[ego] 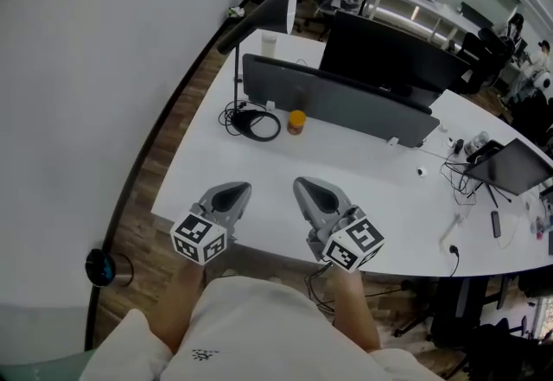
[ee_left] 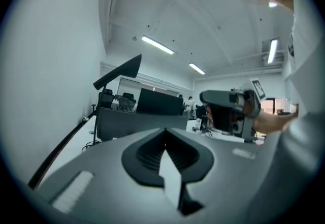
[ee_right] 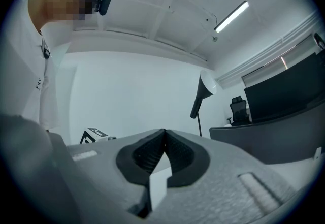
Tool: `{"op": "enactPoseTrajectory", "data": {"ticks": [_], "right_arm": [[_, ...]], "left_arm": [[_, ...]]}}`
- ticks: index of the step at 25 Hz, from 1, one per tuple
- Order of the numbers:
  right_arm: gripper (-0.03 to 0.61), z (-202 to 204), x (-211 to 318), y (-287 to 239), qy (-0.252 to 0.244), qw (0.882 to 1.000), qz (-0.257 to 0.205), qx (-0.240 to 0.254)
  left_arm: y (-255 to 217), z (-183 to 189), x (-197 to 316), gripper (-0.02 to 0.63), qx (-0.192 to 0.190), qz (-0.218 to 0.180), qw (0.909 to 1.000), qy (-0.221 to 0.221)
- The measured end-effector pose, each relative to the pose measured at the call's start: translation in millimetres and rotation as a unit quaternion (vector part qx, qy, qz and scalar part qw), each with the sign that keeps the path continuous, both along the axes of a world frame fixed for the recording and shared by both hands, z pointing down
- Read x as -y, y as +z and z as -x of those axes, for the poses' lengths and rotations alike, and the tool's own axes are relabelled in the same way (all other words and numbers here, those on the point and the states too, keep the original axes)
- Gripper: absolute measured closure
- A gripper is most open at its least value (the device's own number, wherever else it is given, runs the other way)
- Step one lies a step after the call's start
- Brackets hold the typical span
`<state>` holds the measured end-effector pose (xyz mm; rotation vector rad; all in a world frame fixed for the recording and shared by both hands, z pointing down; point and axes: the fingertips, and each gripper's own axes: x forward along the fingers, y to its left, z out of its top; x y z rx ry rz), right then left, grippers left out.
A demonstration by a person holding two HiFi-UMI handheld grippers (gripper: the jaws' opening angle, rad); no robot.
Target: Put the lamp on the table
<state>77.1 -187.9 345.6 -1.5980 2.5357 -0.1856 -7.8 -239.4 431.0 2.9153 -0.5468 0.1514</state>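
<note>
White worktop (ego: 363, 189) carries the lamp (ego: 259, 21) upright, far left: placement appears done. Left gripper (ego: 232, 192) and right gripper (ego: 309, 192) closed together, empty, near edge.

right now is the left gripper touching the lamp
Apart. The head view shows the left gripper at the near edge of the table, while the lamp stands far back beside the monitor, with bare tabletop between them.

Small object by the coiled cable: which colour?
The small object is orange-yellow; best in head view.
</note>
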Motion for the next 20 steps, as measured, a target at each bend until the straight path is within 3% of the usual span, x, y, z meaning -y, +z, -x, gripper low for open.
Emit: {"op": "enactPoseTrajectory", "data": {"ticks": [9, 20], "right_arm": [[0.578, 21, 4, -9, 0.027, 0.999, -0.007, -0.029], [0.578, 28, 9, 0, 0.060, 0.997, 0.007, -0.038]], "left_arm": [[-19, 17, 4, 0.618, 0.007, -0.035, 0.9990, 0.028], [-12, 34, 25, 0.620, 0.011, -0.022, 0.9994, 0.024]]}}
